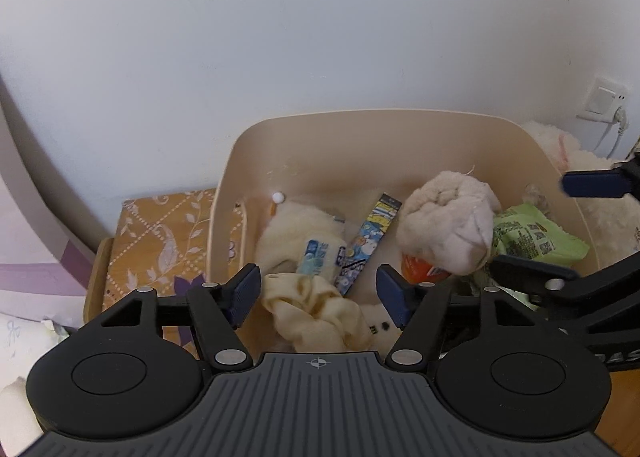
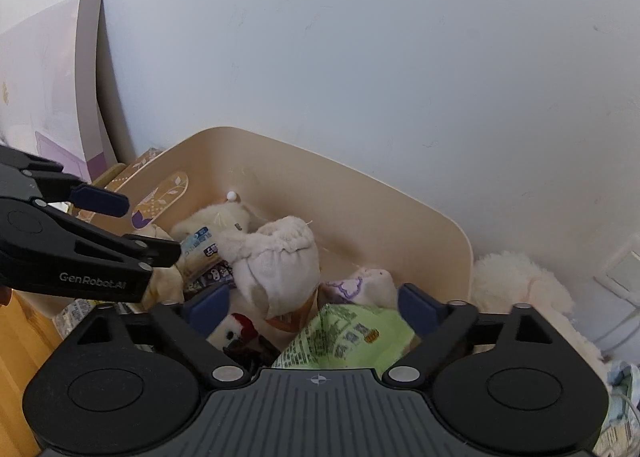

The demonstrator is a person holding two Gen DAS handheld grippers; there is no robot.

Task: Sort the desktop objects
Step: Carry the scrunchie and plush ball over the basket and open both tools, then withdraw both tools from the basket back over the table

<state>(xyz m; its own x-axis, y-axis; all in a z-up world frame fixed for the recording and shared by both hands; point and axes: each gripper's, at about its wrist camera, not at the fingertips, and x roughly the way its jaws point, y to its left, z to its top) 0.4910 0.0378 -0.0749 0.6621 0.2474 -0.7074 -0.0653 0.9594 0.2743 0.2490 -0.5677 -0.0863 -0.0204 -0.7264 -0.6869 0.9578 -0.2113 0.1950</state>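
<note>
Bin [image 1: 400,145]: beige plastic tub set against the white wall, holding a heap of soft toys, cloth and snack packets; both grippers hang over its near side, pointing down into it.
Left gripper [image 1: 320,293]: fingers spread apart, nothing pinched between the blue pads.
Under left fingers: pale yellow cloth [image 1: 316,309] lies crumpled in the gap between the pads, lower than them; contact with either pad cannot be told.
Left pad side: left blue pad [image 1: 244,293] sits at the tub's left wall, near the cloth's edge.
Right pad side: right blue pad [image 1: 394,297] sits just in front of an orange packet [image 1: 420,271].
Comic-print packet [image 1: 366,241]: long blue strip, lying slantwise in the tub beyond the yellow cloth, between a cream plush [image 1: 296,237] and a rolled off-white towel bundle [image 1: 448,221].
Right gripper [image 2: 316,307]: fingers released and very wide, pads clear of everything.
Under right fingers: green snack packet [image 2: 348,337] lies between and below the pads, closer to the right pad; no pad presses on it.
Beside it: small white toy with a red patch [image 2: 236,331] just inside the left pad.
Towel bundle, right view: lies beyond the gap, towards its left half.
Outside the tub: fluffy white plush [image 2: 520,289] against the wall on the right; patterned orange board [image 1: 160,241] on the left.
Cross view: right gripper's finger enters the left camera from the right edge, above the green packet.
</note>
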